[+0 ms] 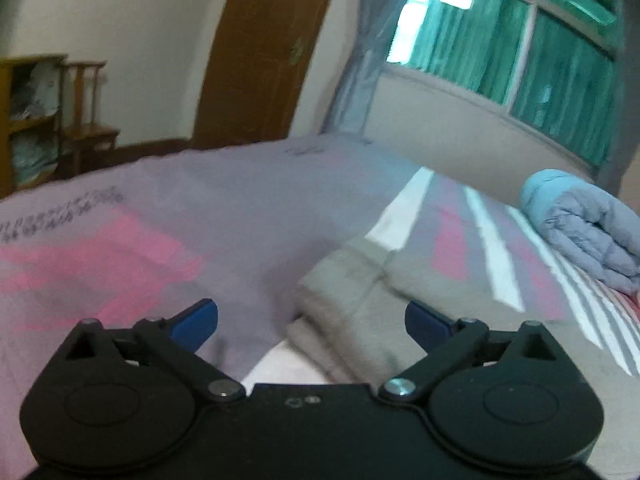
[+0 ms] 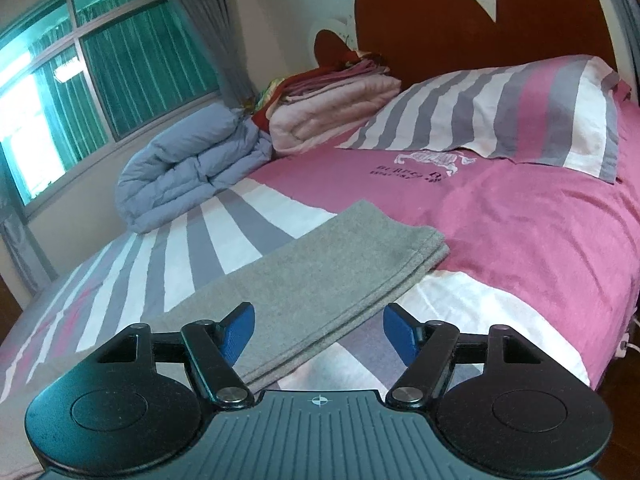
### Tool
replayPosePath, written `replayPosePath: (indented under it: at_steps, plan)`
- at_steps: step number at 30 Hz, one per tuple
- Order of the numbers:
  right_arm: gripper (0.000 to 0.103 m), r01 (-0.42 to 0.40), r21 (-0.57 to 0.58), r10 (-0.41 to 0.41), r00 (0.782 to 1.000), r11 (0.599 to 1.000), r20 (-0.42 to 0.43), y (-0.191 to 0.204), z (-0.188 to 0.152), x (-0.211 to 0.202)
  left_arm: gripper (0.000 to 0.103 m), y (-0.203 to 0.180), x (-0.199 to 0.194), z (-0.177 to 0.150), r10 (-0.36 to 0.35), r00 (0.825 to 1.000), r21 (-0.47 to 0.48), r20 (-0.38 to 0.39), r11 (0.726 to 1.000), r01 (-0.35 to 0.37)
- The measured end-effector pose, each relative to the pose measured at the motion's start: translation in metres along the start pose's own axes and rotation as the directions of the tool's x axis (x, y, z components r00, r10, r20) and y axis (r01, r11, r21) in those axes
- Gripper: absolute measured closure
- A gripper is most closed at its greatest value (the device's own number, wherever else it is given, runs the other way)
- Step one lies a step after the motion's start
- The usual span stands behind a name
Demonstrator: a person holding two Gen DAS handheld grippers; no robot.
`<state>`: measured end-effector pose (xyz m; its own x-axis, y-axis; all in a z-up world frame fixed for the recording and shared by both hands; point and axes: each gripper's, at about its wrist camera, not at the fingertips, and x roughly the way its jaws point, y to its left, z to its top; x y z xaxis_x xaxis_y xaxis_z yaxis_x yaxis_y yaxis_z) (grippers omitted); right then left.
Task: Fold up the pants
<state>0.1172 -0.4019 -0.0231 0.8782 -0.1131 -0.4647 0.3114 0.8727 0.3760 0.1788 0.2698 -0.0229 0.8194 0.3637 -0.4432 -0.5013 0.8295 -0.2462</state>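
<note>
Now my left gripper and right gripper both stand apart, holding nothing. The grey pants lie doubled lengthwise near the bed's near edge, probably so I can fold them across.

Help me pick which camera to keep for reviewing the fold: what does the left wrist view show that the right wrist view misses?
Only the left wrist view shows the wooden door and the shelf with a chair, plus the left tongs, open.

Only the right wrist view shows the striped pillow, the headboard, the pink folded stack and the right tongs, open.

Both show the folded grey pants on the bed cover, the blue quilt and the window.
</note>
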Motion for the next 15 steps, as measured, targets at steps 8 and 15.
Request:
replayPosePath:
  at_steps: [8,15]
  plan:
    - [0.048,-0.323,-0.172,0.302,0.944,0.931,-0.135,0.091,-0.008,0.025,0.01,-0.086,0.034,0.031,0.014,1.0,0.209,0.001,0.978,-0.013]
    - [0.049,-0.54,-0.259,0.464,0.833,0.801,-0.301,0.235,-0.041,0.074,0.014,-0.112,0.061,0.031,-0.047,0.997,0.254,-0.056,0.965,0.06]
